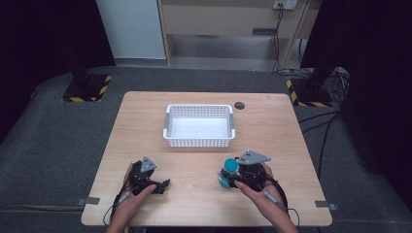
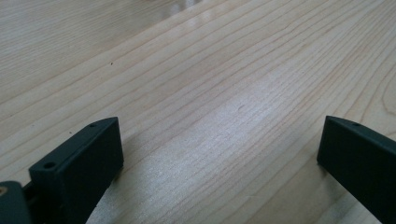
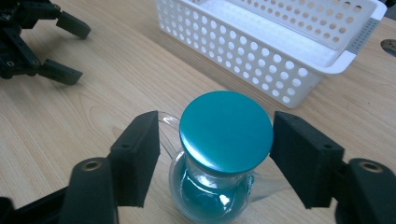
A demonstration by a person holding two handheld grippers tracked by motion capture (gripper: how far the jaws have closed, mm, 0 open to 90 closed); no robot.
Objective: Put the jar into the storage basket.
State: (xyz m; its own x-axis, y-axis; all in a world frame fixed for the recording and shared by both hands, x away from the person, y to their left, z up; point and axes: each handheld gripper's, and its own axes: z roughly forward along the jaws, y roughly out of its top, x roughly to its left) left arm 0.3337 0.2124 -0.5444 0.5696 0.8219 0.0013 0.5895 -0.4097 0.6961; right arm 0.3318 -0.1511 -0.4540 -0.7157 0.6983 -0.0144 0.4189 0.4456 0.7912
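Right gripper view: the right gripper (image 3: pixel 215 154) is seen with its fingers apart on either side of a clear jar (image 3: pixel 212 186) with a teal lid (image 3: pixel 226 131), standing on the bench (image 3: pixel 93 107) near the basket (image 3: pixel 280 60). The fingers are best closed squarely below the lid, so it cannot slip. The left gripper (image 2: pixel 219 154) rests with fingers apart, empty.

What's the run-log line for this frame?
left hand-held gripper: open, over bare table | right hand-held gripper: open, straddling teal-lidded jar | basket: empty
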